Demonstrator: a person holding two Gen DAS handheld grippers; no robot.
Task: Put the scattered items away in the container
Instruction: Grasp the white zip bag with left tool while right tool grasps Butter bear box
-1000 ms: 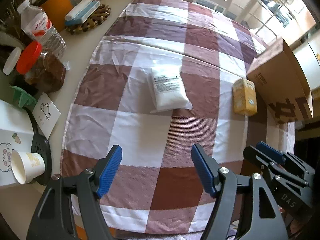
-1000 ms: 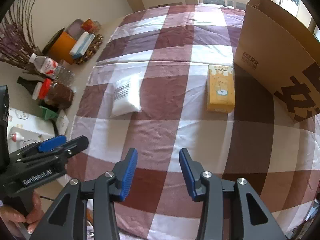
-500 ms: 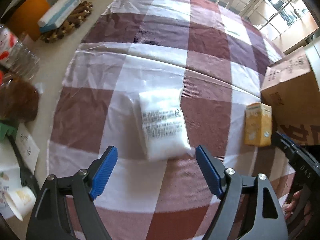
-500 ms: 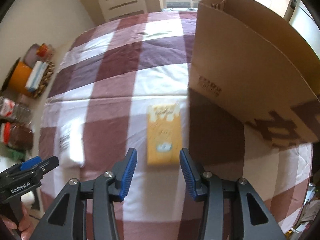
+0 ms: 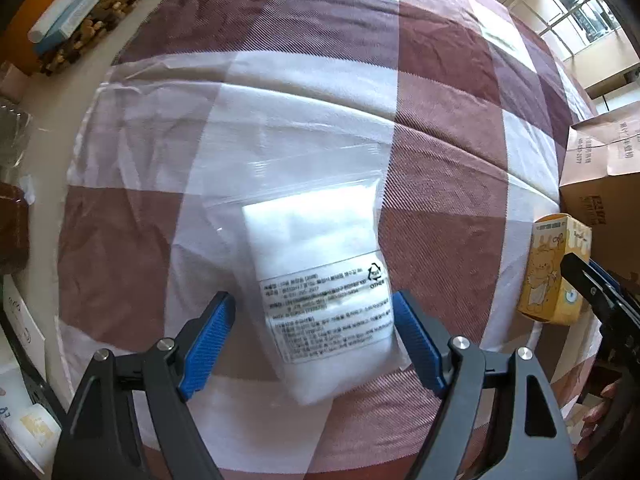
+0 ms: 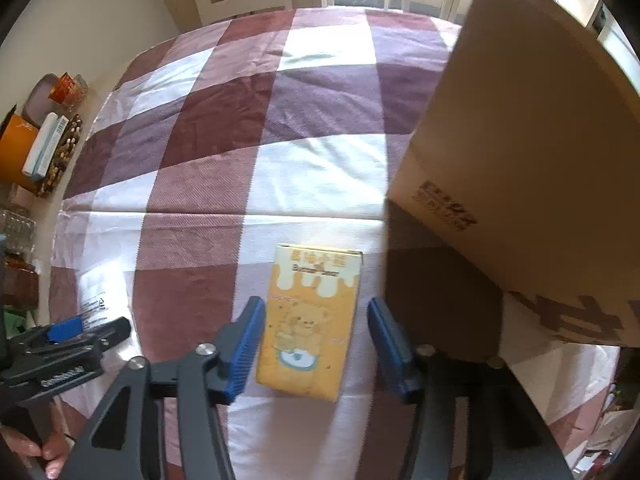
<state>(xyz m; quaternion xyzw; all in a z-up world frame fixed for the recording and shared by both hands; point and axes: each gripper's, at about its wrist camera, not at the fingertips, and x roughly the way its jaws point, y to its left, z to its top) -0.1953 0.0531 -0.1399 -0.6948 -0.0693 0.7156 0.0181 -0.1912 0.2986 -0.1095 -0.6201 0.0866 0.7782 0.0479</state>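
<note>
Both grippers are over their targets, nothing gripped yet. My left gripper has just been opening; its blue pads straddle the lower half of the clear plastic zip pouch of white powder, the right pad about at the pouch's edge, the left one clear of it. My right gripper has also just been widening and brackets the yellow cardboard carton with a cartoon bear, small gaps on both sides.

Risks: the pouch is soft and slack, so a squeeze may bunch the film and let the contents sag out of the pads. It lies skewed to the jaws, so a corner may slip. The carton lies flat; pads closing too high would skid off its top edge.

The pouch lies on the brown-and-white checked tablecloth, printed label up. The carton sits just beside the brown cardboard box, in its shadow.
</note>
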